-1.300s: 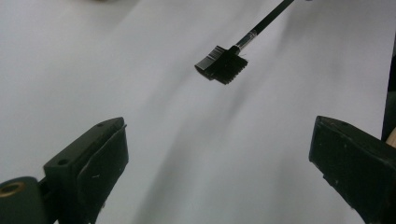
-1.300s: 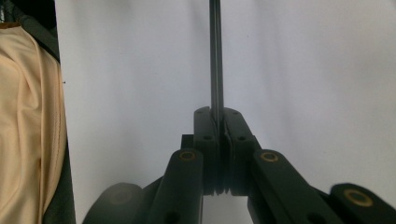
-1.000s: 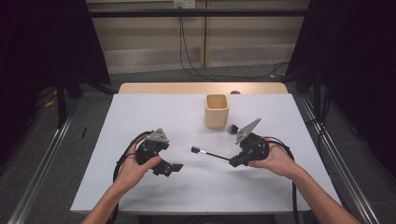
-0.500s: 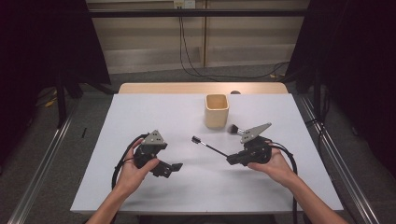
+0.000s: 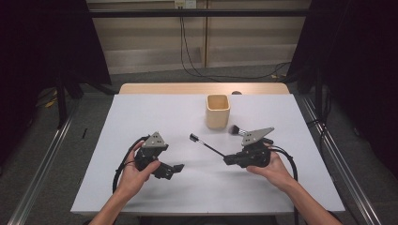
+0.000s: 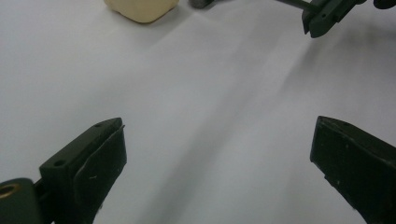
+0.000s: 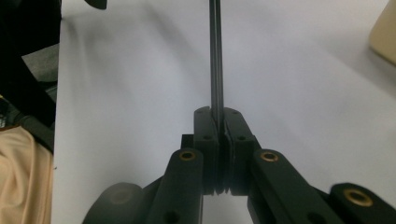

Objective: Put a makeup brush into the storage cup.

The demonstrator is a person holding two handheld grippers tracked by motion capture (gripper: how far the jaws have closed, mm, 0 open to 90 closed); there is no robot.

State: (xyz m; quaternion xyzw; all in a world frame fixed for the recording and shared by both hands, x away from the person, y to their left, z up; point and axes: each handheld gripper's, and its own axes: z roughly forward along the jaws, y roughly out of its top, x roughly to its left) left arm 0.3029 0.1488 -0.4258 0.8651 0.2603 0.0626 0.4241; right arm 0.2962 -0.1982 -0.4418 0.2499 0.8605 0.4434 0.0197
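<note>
My right gripper (image 5: 228,160) is shut on the thin black handle of a slim brush (image 5: 206,145), whose small head points left and away over the white table (image 5: 141,112). In the right gripper view the jaws (image 7: 217,114) meet tight around that handle (image 7: 216,56). My left gripper (image 5: 176,168) rests in the hand at front left, jaws spread wide with nothing between them (image 6: 219,140). A beige square cup (image 5: 218,111) stands behind the middle, and its base (image 6: 140,7) sits at the top of the left gripper view. A second brush with a dark tuft (image 5: 233,129) lies just right of the cup.
Cables trail from both grippers over the table's front half. A wooden strip (image 5: 202,88) runs along the far edge. Metal rails (image 5: 42,164) flank the table on the floor. In the left gripper view, the right gripper's jaws (image 6: 324,16) hold the handle at top right.
The right gripper has turned and shifted slightly, and the slim brush's head has swung a little farther away. The left gripper and the tufted brush have kept still.
</note>
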